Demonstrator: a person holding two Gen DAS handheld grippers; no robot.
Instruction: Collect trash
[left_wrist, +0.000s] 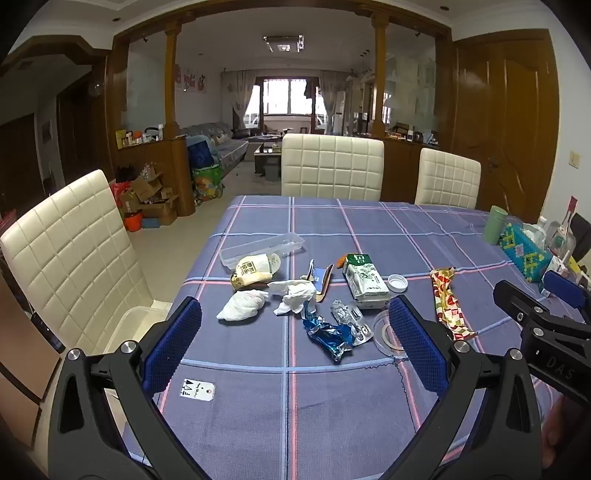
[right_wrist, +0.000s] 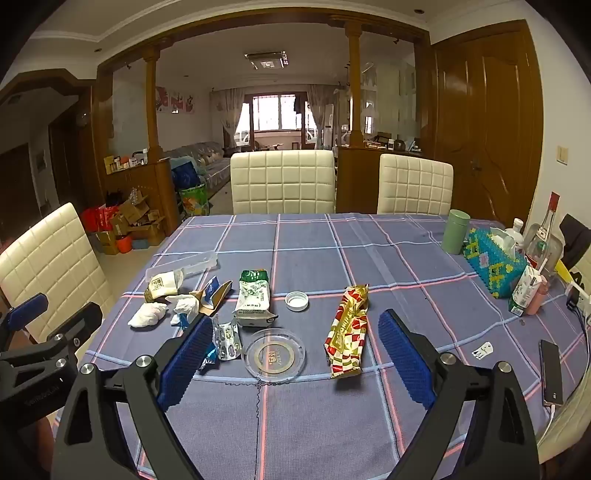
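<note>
The trash lies scattered across the middle of the bench (left_wrist: 369, 406): a crumpled white tissue (left_wrist: 242, 309), a blue foil wrapper (left_wrist: 328, 334), a green-and-white carton (left_wrist: 364, 282), a white bottle cap (left_wrist: 398, 283) and a red-and-gold snack wrapper (right_wrist: 349, 328). Both the left tongs (left_wrist: 295, 343) and the right tongs (right_wrist: 291, 354) hang above the litter with jaws spread wide and nothing between them. Thin foil and tissue could slip out of the pads or be pushed along the cloth, and a low approach might knock the clear glass ashtray (right_wrist: 275, 355), which sits among the trash. Only the right wrist view shows the phone (right_wrist: 551, 371) and the bottles (right_wrist: 543, 236) at the bench's right edge; only the left wrist view shows the paper tag (left_wrist: 197, 389) and the clear bin (left_wrist: 144, 321) on the chair.
</note>
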